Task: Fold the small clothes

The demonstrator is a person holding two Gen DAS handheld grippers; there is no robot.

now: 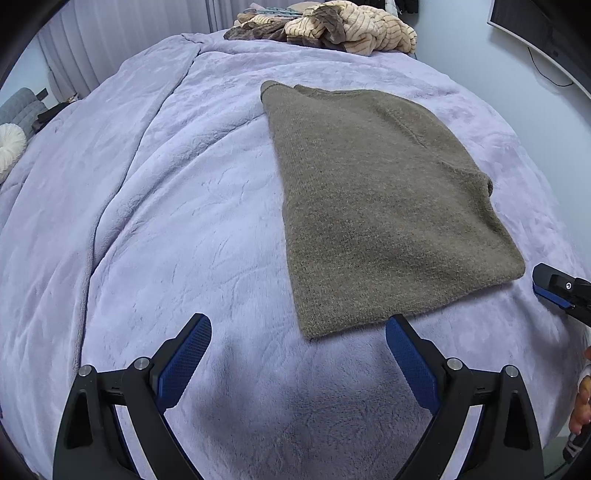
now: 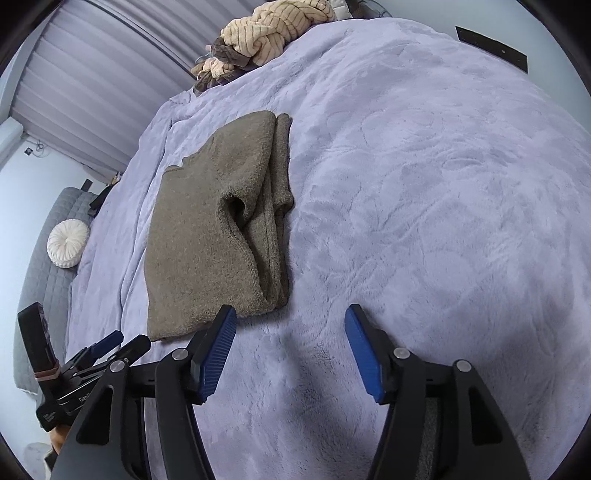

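Both your left claw [image 1: 298, 345] and right claw [image 2: 290, 338] gape empty; brown sweater [image 1: 373, 195] lies lengthwise-folded at twelve o'clock; judge crosswise fold next: grip near hem corners.

Wide bare lavender plush blanket [image 2: 424, 184] w/ free passage both sides of folded olive-brown knit sweater [image 1: 373, 199]; beige striped clothes heap [image 1: 332, 26] blocks far edge.

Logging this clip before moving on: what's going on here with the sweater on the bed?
A person holds two handheld grippers over a bed covered by a lavender blanket. A brown sweater lies on it, folded into a narrow rectangle with layers stacked along one edge. The left gripper and right gripper both hover just short of its near edge, jaws open, holding nothing. A heap of beige and brown striped fabric sits at the far end of the bed.
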